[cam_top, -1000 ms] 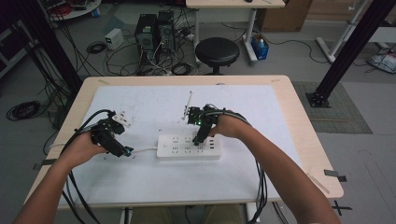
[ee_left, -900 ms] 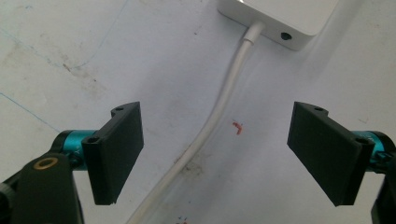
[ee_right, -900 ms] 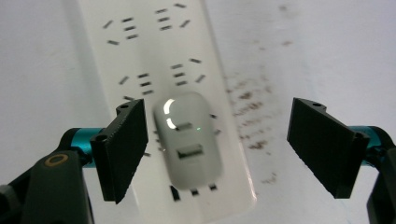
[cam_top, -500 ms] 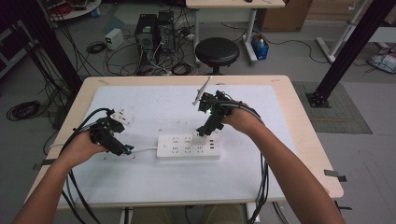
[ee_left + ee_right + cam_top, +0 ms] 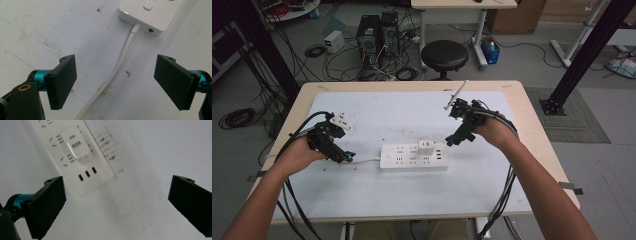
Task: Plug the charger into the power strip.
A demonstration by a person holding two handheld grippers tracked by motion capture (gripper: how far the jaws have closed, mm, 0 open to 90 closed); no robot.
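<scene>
A white power strip (image 5: 413,157) lies flat at the table's middle, with a white USB charger (image 5: 426,147) plugged into its top. The charger (image 5: 78,146) and strip (image 5: 87,176) appear ahead of my right gripper (image 5: 117,202), whose jaws stand wide open and empty. In the high view the right gripper (image 5: 455,138) hovers just right of the strip, apart from it. My left gripper (image 5: 343,156) is open by the strip's left end. Its jaws straddle the strip's white cable (image 5: 117,72) without touching it; my left gripper (image 5: 115,82) holds nothing.
A small white block (image 5: 341,121) lies on the white mat (image 5: 412,200) behind the left hand. The table stands with its far edge toward a black stool (image 5: 444,54), computers and cables on the floor. A dark post (image 5: 584,50) leans at the right.
My right gripper has drawn back from the power strip, up and to the right, leaving the charger plugged in. The left gripper has stayed by the strip's left end.
</scene>
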